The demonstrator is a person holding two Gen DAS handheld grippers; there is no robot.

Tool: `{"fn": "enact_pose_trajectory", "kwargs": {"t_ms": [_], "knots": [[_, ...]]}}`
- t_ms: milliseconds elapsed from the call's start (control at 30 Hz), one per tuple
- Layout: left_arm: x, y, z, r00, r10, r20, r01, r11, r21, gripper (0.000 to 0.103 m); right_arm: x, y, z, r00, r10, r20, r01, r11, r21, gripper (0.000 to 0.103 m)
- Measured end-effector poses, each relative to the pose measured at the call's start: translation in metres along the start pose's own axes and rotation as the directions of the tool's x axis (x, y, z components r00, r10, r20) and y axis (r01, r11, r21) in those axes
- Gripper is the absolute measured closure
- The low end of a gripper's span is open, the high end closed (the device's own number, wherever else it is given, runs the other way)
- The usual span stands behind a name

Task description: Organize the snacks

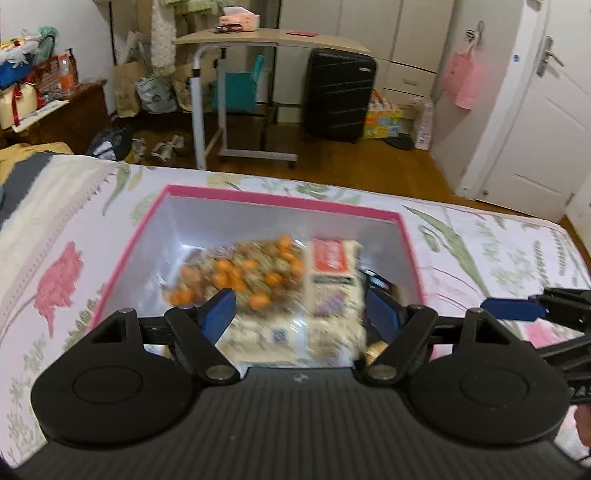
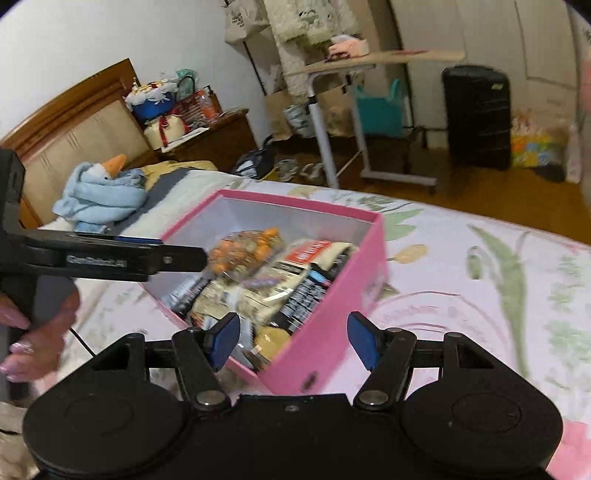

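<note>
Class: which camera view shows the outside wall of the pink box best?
The right wrist view: the pink box shows its outer side wall and corner there. The left wrist view looks down into the pink box, showing only rim and grey lining.

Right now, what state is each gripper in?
Left gripper: open above the pink box, holding nothing.
Right gripper: open over the box's near corner, holding nothing.

Soft indoor light, motion blur throughout, fisheye bending at edges.

A home bedroom: floral-sheeted bed (image 2: 480,266), brown wooden headboard (image 2: 70,122), black hard-shell suitcase (image 1: 338,98), white wardrobe doors (image 1: 388,29)
</note>
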State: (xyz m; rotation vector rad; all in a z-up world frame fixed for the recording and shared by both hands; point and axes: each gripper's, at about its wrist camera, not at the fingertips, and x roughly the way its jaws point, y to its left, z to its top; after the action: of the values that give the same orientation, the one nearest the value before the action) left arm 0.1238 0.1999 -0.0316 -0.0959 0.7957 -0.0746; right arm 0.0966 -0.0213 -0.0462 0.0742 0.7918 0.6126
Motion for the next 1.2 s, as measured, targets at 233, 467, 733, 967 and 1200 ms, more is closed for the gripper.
{"fn": "enact_pose_trajectory", "kwargs": {"t_ms": [233, 467, 733, 967, 1200], "knots": [[-0.046, -0.046, -0.002, 0.998, -0.061, 0.018, 0.060, 0.996, 0.068, 0.025, -0.061, -0.002, -0.002, 0.994, -0.092, 0.062, 0.094, 0.995, -0.021, 0.033], [-0.078, -0.095, -0.009, 0.992, -0.119, 0.034, 0.115, 0.986, 0.121, 0.025, -0.110, -0.005, -0.014, 0.971, -0.220, 0.097, 0.222, 0.975, -0.004, 0.033], [-0.096, -0.127, -0.024, 0.992, -0.121, 0.025, 0.116, 0.984, 0.132, 0.024, -0.144, -0.011, -0.033, 0.943, -0.314, 0.107, 0.310, 0.949, 0.055, 0.033], [-0.093, -0.141, -0.043, 0.995, -0.096, -0.013, 0.097, 0.988, 0.120, 0.024, -0.156, -0.010, -0.052, 0.925, -0.364, 0.109, 0.353, 0.930, 0.105, 0.033], [-0.091, -0.150, -0.055, 0.997, -0.070, -0.027, 0.073, 0.988, 0.135, 0.022, -0.161, -0.008, -0.062, 0.914, -0.395, 0.093, 0.385, 0.917, 0.110, 0.033]]}}
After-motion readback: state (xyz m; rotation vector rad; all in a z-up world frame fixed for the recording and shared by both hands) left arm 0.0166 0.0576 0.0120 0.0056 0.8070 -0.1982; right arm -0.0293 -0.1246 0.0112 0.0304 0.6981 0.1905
